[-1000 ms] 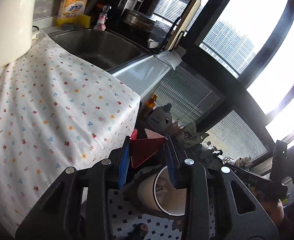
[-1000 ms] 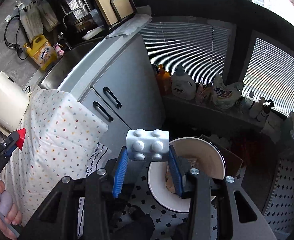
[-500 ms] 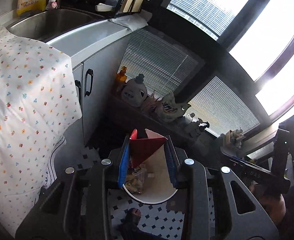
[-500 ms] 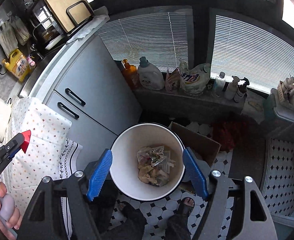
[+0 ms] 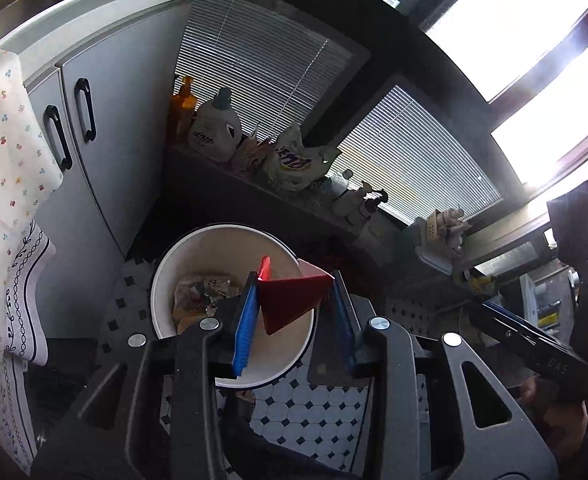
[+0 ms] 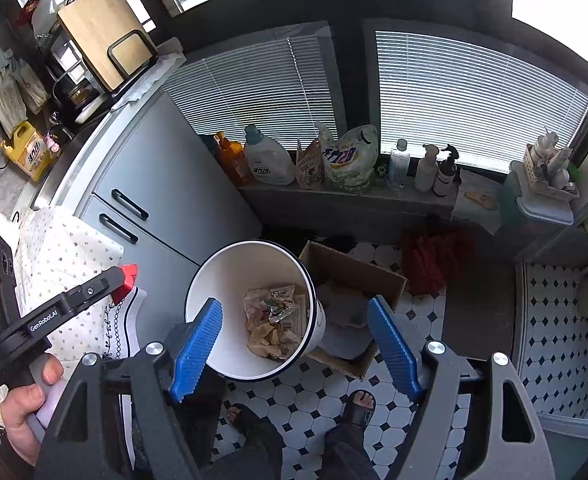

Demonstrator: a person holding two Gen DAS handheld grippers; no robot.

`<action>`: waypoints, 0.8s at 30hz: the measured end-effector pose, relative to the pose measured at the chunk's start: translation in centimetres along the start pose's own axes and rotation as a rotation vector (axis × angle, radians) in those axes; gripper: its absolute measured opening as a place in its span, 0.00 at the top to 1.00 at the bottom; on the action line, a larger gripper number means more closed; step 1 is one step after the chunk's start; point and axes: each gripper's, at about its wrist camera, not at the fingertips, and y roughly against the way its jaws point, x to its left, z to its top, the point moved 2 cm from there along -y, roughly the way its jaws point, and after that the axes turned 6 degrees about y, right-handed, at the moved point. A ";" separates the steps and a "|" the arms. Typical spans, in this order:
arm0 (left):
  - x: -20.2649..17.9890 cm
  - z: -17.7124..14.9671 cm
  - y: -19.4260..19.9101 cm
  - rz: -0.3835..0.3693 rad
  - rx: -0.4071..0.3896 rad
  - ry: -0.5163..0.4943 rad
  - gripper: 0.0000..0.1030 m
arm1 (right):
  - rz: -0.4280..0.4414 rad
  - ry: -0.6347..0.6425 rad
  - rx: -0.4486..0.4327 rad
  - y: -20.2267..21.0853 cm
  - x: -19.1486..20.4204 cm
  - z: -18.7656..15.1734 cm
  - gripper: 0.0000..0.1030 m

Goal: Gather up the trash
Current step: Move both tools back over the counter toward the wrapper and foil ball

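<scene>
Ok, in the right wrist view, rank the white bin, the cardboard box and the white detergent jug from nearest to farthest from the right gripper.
1. white bin, just ahead of the open right gripper.
2. cardboard box, beside the bin, right.
3. white detergent jug, far back on the window ledge.

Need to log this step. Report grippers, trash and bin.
Left gripper shut on red paper, above white bin. Right gripper open, empty, over bin. Wrappers in bin. Nothing blocking the drop.

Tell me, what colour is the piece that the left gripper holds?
Red piece; it shows best in the left wrist view.
</scene>
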 end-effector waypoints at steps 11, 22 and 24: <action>0.8 -0.1 2.8 0.047 -0.069 0.003 0.16 | 0.030 0.028 -0.009 -0.2 1.3 0.6 0.24; 9.8 1.8 12.6 0.217 -0.268 0.121 0.06 | 0.118 0.145 -0.046 -1.0 11.0 3.4 0.11; 11.3 2.0 14.4 0.233 -0.296 0.139 0.06 | 0.136 0.161 -0.057 -1.0 13.1 4.0 0.09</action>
